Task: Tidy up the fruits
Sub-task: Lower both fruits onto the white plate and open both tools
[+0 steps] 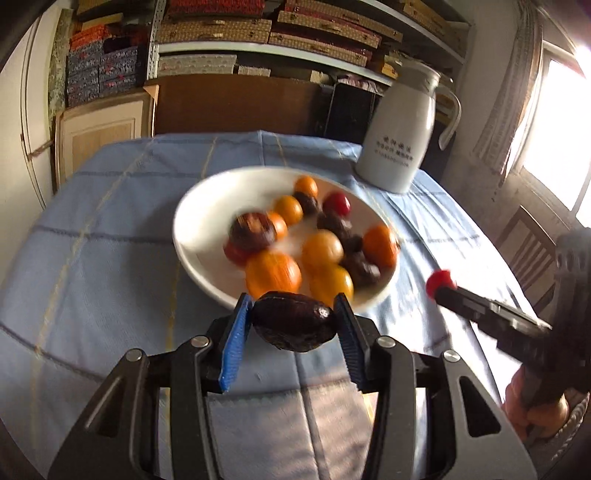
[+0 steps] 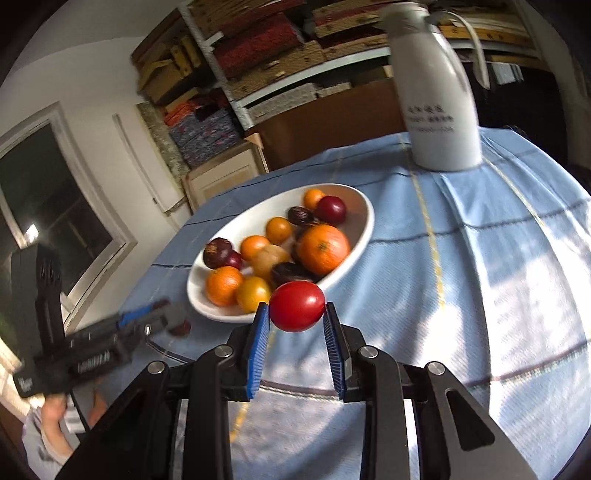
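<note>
A white bowl (image 1: pixel 199 236) (image 2: pixel 364 218) on the blue checked tablecloth holds several oranges, small yellow-orange fruits, dark brown fruits and red ones. My left gripper (image 1: pixel 293 310) is shut on a dark brown fruit (image 1: pixel 293 326) and holds it just before the bowl's near rim. My right gripper (image 2: pixel 295 312) is shut on a red tomato-like fruit (image 2: pixel 297 305) near the bowl's near rim. The right gripper also shows in the left wrist view (image 1: pixel 441 286) with the red fruit (image 1: pixel 439 281) at its tip. The left gripper shows blurred in the right wrist view (image 2: pixel 173 317).
A white thermos jug (image 1: pixel 400 136) (image 2: pixel 439 96) stands behind the bowl on the right. The blue tablecloth (image 1: pixel 92 258) (image 2: pixel 498 277) covers a round table. Shelves with stacked boxes (image 1: pixel 258 33) stand behind the table. A wooden chair (image 1: pixel 532 251) is at the right.
</note>
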Motion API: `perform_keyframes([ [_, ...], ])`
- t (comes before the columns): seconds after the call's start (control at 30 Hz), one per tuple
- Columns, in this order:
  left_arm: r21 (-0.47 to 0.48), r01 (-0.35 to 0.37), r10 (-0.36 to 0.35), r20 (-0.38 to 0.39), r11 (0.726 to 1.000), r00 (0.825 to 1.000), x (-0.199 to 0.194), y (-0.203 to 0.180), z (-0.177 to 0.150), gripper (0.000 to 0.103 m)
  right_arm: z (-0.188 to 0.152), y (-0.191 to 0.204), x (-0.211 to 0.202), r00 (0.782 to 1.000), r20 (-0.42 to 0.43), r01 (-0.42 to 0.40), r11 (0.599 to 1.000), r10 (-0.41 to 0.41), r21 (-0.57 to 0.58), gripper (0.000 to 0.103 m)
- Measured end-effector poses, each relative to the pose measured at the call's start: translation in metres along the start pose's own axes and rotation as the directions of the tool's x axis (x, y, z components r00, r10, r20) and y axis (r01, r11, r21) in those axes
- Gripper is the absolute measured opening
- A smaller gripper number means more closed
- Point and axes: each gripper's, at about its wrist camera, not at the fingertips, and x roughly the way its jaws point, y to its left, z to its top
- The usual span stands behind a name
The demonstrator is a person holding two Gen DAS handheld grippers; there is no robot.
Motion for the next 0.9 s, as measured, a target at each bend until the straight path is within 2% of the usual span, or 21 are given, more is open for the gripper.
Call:
perform_keyframes([
  [0.1,0.004,-0.026,0.026,0.016,1.0,1.0,0.006,0.011,0.036,0.045,0.023,0.011,0.014,0.999,0.005,0.032,0.998,-0.032,-0.058,0.03],
  [0.17,0.007,-0.038,0.038,0.019,0.999,0.999,0.016,0.017,0.055,0.045,0.043,0.017,0.028,1.0,-0.01,0.021,0.996,-0.022,-0.081,0.03],
  [0.37,-0.01,-0.042,0.042,-0.034,0.999,0.999,0.082,0.041,0.099,0.045,0.075,0.035,0.08,0.996,-0.075,0.039,0.981,-0.054,-0.19,0.03],
  [0.47,-0.015,-0.033,0.032,-0.063,0.999,0.998,0.11,0.048,0.104,0.045,0.079,0.035,0.101,0.992,-0.105,0.042,0.979,-0.064,-0.202,0.03],
  [0.6,-0.006,-0.024,0.024,-0.07,1.0,0.997,0.13,0.046,0.102,0.045,0.078,0.033,0.115,0.991,-0.123,0.03,0.982,-0.054,-0.186,0.03],
  [0.77,0.039,-0.088,0.09,-0.048,0.995,0.995,0.142,0.036,0.104,0.045,0.075,0.031,0.121,0.989,-0.13,0.047,0.98,-0.073,-0.191,0.03],
  [0.9,0.049,-0.096,0.099,-0.049,0.994,0.994,0.149,0.035,0.104,0.045,0.076,0.031,0.124,0.989,-0.13,0.048,0.981,-0.074,-0.19,0.03],
])
